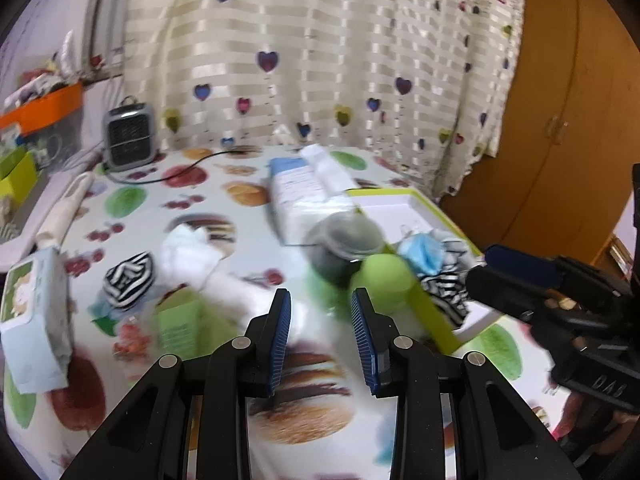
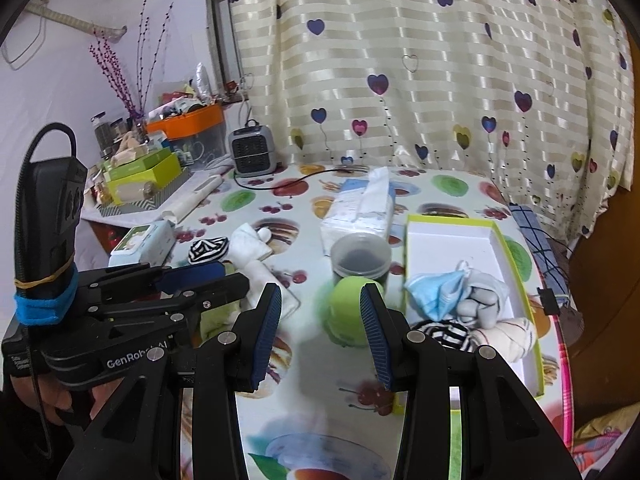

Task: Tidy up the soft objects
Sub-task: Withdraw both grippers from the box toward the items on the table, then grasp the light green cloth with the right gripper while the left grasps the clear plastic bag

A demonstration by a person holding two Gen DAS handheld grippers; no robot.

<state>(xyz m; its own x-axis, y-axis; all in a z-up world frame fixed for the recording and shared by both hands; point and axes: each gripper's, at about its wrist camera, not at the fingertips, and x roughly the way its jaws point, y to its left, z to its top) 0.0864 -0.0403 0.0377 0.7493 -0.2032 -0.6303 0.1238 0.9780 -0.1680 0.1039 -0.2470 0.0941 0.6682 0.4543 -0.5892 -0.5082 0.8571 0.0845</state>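
Observation:
The white box with a lime rim point(image 2: 448, 240) holds a blue face mask point(image 2: 436, 288), a grey sock point(image 2: 484, 300), a striped sock point(image 2: 448, 334) and a cream rolled sock point(image 2: 508, 334). Loose on the fruit-print tablecloth lie a black-and-white striped sock point(image 1: 128, 278) and a white sock point(image 1: 188, 250). My left gripper point(image 1: 320, 294) hovers open over the cloth just in front of the white sock, nothing between its fingers. My right gripper point(image 2: 320, 289) is open and empty too, with a lime-green round object point(image 2: 346, 308) on the table beyond it. In the left wrist view the right gripper point(image 1: 482, 266) hangs by the box's near corner.
A clear cup with dark contents point(image 2: 360, 258) and a tissue pack point(image 2: 360, 212) stand left of the box. A wet-wipes pack point(image 1: 36, 316) lies at the left edge, a small heater point(image 2: 254, 152) at the back. A green packet point(image 1: 180, 320) lies near my left fingers.

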